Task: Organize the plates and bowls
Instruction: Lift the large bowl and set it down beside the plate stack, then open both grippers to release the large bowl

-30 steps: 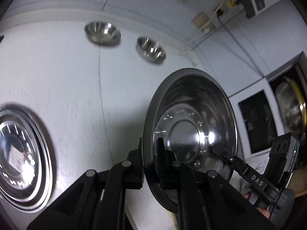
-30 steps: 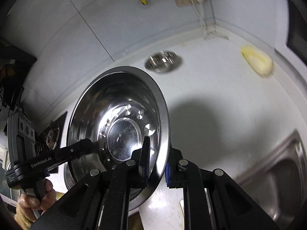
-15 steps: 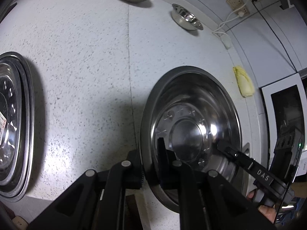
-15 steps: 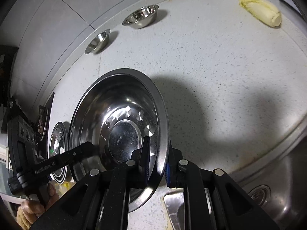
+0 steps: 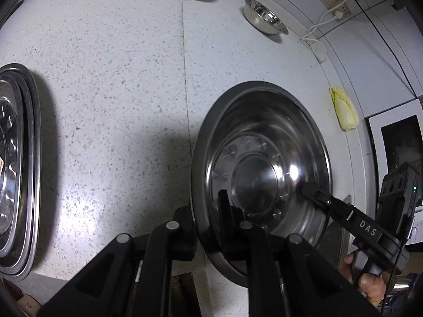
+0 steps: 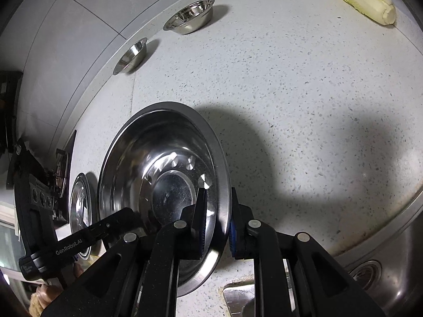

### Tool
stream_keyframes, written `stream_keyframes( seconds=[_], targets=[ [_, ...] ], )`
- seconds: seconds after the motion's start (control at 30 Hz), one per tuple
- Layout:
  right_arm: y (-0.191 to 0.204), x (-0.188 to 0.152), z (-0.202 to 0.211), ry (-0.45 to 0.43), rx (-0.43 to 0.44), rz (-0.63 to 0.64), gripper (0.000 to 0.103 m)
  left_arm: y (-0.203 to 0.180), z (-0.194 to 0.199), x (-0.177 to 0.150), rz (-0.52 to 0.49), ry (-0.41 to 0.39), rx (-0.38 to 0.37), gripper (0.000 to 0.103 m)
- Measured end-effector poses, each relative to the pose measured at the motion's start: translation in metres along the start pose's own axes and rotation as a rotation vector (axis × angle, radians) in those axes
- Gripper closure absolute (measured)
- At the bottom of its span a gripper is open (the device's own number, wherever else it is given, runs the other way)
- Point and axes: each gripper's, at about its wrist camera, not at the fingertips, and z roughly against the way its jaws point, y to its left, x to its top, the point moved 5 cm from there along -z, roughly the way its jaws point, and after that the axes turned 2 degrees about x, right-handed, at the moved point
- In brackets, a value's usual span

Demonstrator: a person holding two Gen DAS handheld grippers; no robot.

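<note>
Basin (image 5: 264,158) has sunk to the table (image 5: 119,105) at lower centre; my left gripper (image 5: 207,227) just loosened slightly, right gripper (image 6: 215,227) still clamps the rim. Release seems next.

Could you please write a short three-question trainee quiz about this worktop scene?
1. True or false: the large round stainless-steel basin is gripped on opposite rim edges by the left hand-held gripper and the right hand-held gripper.
2. How many small round steel bowls stand near the wall?
3. Which lies on the speckled white worktop? A: pale yellow napa cabbage; B: red apple; C: wooden spoon.

Key: 1 true; 2 two, the second beside the first; 3 A.
</note>
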Motion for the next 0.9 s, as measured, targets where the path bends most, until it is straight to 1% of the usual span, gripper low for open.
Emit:
stream_keyframes(
  seconds=[0.1,0.3,0.4,0.5,0.63,0.8,0.9],
  targets=[
    [-0.001,0.000,0.003,-0.009,-0.015,0.002,0.089,-0.003,0.003,0.000,-0.014,-0.019,0.002,0.077],
    [0.002,0.000,0.008,-0.026,-0.037,0.019,0.087,-0.003,0.005,0.000,-0.025,-0.025,0.002,0.076],
    [0.004,0.002,0.010,-0.034,-0.046,0.028,0.087,-0.003,0.007,0.001,-0.027,-0.036,-0.013,0.074],
    [0.006,0.005,0.013,-0.049,-0.048,0.035,0.087,-0.003,0.011,0.003,-0.043,-0.051,-0.011,0.073],
    [0.008,0.009,0.018,-0.072,-0.044,0.041,0.080,-0.004,0.013,0.006,-0.058,-0.061,-0.011,0.071],
    [0.010,0.013,0.026,-0.099,-0.039,0.046,0.080,-0.002,0.011,0.005,-0.055,-0.048,-0.014,0.071],
    [0.010,0.016,0.031,-0.114,-0.041,0.046,0.076,0.001,0.012,0.004,-0.051,-0.045,-0.021,0.071]
  ],
)
